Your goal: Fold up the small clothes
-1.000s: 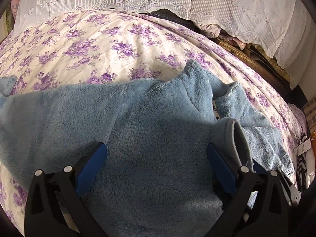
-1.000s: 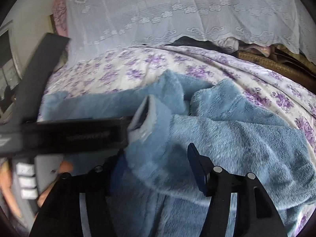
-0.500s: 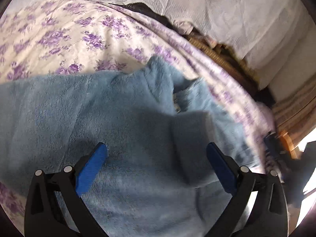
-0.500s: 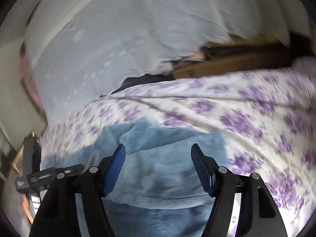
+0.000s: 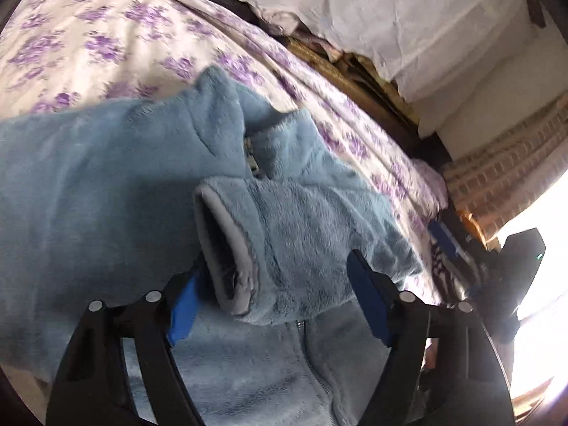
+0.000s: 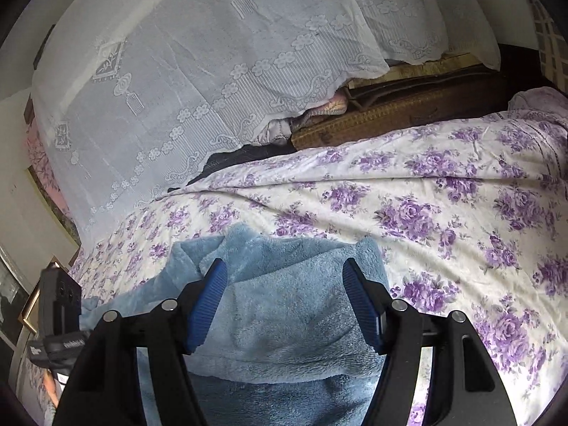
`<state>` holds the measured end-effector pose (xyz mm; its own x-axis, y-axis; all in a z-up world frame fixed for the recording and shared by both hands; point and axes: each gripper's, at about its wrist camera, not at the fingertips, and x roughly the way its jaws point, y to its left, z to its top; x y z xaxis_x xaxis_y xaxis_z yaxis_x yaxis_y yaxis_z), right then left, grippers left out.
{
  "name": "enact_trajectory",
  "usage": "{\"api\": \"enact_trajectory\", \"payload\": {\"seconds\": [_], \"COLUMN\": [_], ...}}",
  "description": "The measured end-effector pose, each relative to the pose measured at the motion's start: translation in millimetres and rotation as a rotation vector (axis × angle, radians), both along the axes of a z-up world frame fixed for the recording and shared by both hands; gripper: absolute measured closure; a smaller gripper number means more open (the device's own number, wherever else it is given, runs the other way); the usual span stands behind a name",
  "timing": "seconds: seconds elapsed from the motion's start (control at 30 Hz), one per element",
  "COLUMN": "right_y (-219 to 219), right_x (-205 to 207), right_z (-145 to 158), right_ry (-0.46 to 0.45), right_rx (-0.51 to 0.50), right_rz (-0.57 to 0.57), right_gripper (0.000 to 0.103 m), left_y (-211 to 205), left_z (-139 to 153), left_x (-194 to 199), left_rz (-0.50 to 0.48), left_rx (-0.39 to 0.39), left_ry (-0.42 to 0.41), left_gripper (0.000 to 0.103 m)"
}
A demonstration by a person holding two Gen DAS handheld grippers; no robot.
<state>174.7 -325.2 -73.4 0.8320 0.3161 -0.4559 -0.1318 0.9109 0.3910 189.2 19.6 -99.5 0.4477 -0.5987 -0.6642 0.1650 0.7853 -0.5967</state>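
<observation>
A light blue fleece zip jacket [image 5: 88, 195] lies spread on the floral bedspread [image 5: 88, 35]. One sleeve is folded across its front, with the grey-lined cuff [image 5: 227, 241] opening toward me. My left gripper [image 5: 275, 301] straddles this sleeve end and its jaws are closing; the left pad touches the cuff, and I see no squeeze on the fleece. In the right wrist view my right gripper [image 6: 284, 298] hovers open over the jacket [image 6: 284, 337] near its far edge, with nothing held. The jacket's zipper [image 5: 309, 348] runs below the sleeve.
White lace cloth [image 6: 177, 71] hangs behind the bed, with a brown woven mat and bedding [image 6: 390, 113] piled beneath it. The purple-flowered bedspread [image 6: 443, 213] stretches to the right of the jacket. Striped fabric and bright window light sit at the bed's right edge [image 5: 447, 269].
My right gripper let go of the sleeve cuff and swung right to the jacket's edge. The sleeve now lies across the jacket. My left gripper turned toward the cuff and narrowed around it.
</observation>
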Motion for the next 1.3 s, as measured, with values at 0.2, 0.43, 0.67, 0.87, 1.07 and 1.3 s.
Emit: {"api": "enact_trajectory", "payload": {"seconds": [0.2, 0.43, 0.67, 0.87, 1.07, 1.3], "right_y": [-8, -3, -18, -8, 11, 2], "right_x": [-4, 17, 62, 13, -17, 9], "right_z": [6, -13, -72, -41, -66, -27], "right_ry": [-0.043, 0.029, 0.311, 0.215, 0.247, 0.173], "right_rx": [0.013, -0.015, -0.014, -0.106, -0.271, -0.176], "right_rz": [-0.028, -0.004, -0.017, 0.023, 0.05, -0.023], "right_gripper": [0.041, 0.074, 0.094, 0.089, 0.084, 0.057], "left_y": [7, 25, 14, 15, 13, 13], "left_z": [-3, -6, -19, -21, -22, -23], "left_x": [6, 6, 9, 10, 10, 8], "left_rz": [0.044, 0.102, 0.091, 0.088, 0.092, 0.104], "left_rx": [0.035, 0.088, 0.17, 0.146, 0.148, 0.146], "left_ry": [0.005, 0.023, 0.045, 0.054, 0.051, 0.036], "left_gripper": [0.094, 0.093, 0.081, 0.08, 0.079, 0.078]}}
